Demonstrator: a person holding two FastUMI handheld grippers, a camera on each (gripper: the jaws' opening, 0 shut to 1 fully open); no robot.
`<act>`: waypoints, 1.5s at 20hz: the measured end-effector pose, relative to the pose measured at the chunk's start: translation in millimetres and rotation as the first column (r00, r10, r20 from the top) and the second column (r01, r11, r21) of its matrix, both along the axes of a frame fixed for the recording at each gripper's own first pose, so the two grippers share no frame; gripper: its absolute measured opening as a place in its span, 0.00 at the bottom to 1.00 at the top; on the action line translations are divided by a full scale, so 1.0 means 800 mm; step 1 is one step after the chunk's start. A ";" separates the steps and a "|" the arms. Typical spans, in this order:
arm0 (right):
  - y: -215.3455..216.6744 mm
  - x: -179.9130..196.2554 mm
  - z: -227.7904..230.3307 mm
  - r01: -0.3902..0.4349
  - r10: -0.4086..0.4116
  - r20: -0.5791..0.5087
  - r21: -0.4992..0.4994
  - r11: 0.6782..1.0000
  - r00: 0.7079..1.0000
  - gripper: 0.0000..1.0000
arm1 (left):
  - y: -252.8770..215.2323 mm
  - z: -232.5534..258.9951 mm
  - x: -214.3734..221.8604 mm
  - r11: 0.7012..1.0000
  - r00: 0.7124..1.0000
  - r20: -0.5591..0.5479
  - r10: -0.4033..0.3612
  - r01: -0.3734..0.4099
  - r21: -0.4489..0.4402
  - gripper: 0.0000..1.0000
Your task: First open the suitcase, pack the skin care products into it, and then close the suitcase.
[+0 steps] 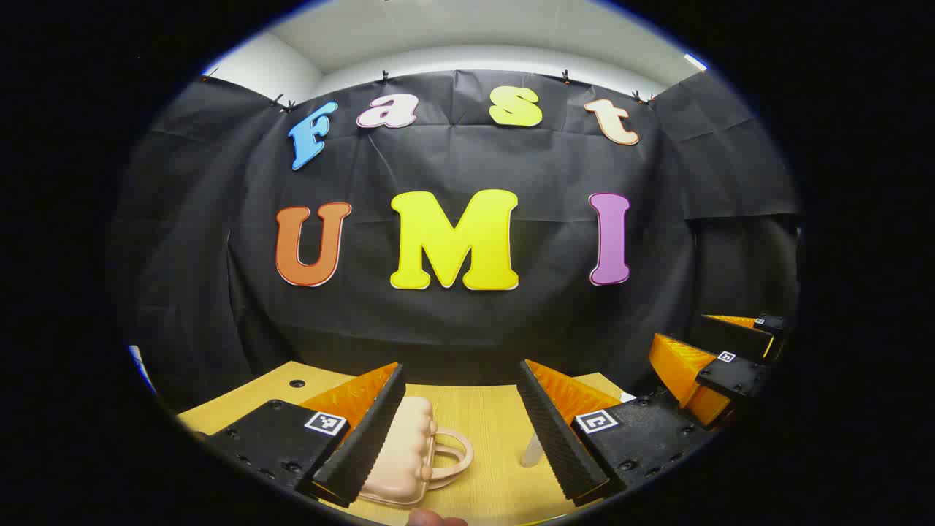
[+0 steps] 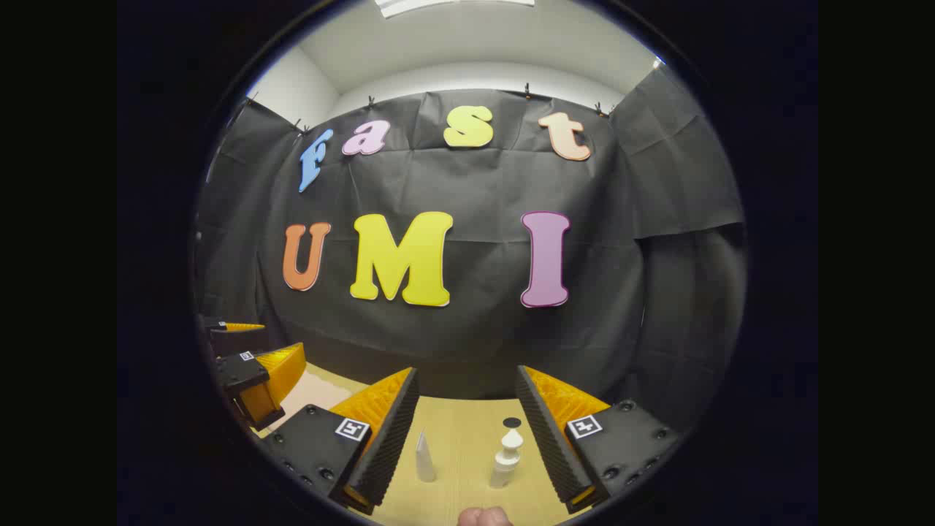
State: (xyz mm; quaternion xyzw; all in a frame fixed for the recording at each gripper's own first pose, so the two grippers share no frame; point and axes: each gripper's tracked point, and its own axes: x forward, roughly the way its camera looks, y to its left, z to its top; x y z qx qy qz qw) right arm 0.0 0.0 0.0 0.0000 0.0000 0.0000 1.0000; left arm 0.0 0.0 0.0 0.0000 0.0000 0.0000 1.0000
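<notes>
left gripper (image 1: 460,424): wide open, holding nothing
suitcase: small peach quilted plastic suitcase (image 1: 398,453) with loop handle, closed, on wooden desk (image 1: 489,431), just behind left finger
right gripper (image 2: 467,427): wide open, holding nothing
products: white tube (image 2: 424,458) and white pump bottle (image 2: 505,460) upright between its fingers, apart

Black cloth wall (image 1: 467,321), wooden table (image 1: 489,416), white ceiling (image 2: 467,44)

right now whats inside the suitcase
Cannot tell: the suitcase lies shut on the table, so its inside is covered. The tube and pump bottle stand outside it on the table.
</notes>
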 end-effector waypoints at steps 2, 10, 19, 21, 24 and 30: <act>-0.001 0.001 -0.002 -0.003 0.003 -0.006 0.002 1.000 1.000 0.80 | 0.001 -0.002 0.002 1.000 1.000 -0.003 -0.002 0.002 -0.001 0.98; -0.001 0.009 -0.005 -0.011 0.011 -0.017 0.004 1.000 1.000 0.80 | 0.001 -0.006 0.013 1.000 1.000 -0.016 -0.006 0.006 0.011 0.98; -0.006 0.013 -0.014 -0.004 0.004 -0.035 0.004 1.000 0.999 0.80 | -0.006 -0.019 0.019 0.999 0.999 -0.038 -0.020 0.021 0.026 0.98; -0.010 0.013 -0.017 -0.003 0.003 -0.039 -0.004 1.000 0.999 0.79 | -0.010 -0.027 0.020 0.998 0.998 -0.054 -0.035 0.037 0.041 0.98; -0.026 0.012 -0.020 0.014 -0.015 -0.039 -0.013 1.000 0.999 0.80 | -0.018 -0.053 0.025 0.988 0.992 -0.100 -0.078 0.091 0.127 0.98; -0.070 0.002 -0.050 0.067 -0.071 -0.085 -0.046 0.997 0.994 0.80 | -0.010 -0.167 0.039 0.863 0.953 -0.284 -0.101 0.226 0.452 0.98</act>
